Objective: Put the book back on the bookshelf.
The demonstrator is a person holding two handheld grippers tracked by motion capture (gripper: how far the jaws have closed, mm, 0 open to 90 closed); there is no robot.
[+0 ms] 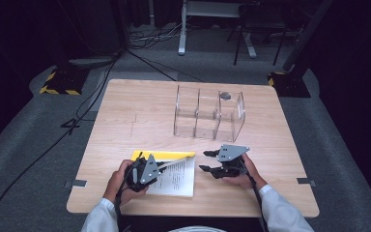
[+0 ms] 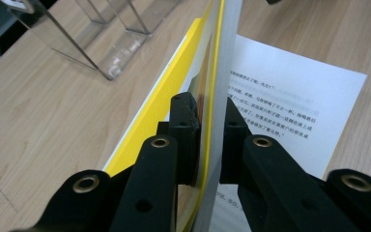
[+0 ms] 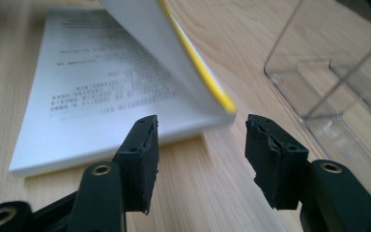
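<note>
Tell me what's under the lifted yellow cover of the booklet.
Under the yellow cover, clamped by the left gripper, lies a white printed page. The pages beneath it and the text behind the cover are hidden.

The surface (image 1: pixel 125 116) is pale wood-grain laminate, smooth with a soft matt sheen, and on it lies a paper booklet (image 1: pixel 178 180) – matt white printed pages under a yellow cover (image 2: pixel 174 79) with a light gloss. Behind it stands a divided organizer (image 1: pixel 208 113) of clear, glossy hard plastic. Each claw – left claw (image 2: pixel 207 121), right claw (image 3: pixel 200 145) – has matt black plastic jaws with rough-edged pads and small brass-coloured metal rivets, topped by a dull grey plate (image 1: pixel 232 152).
</note>
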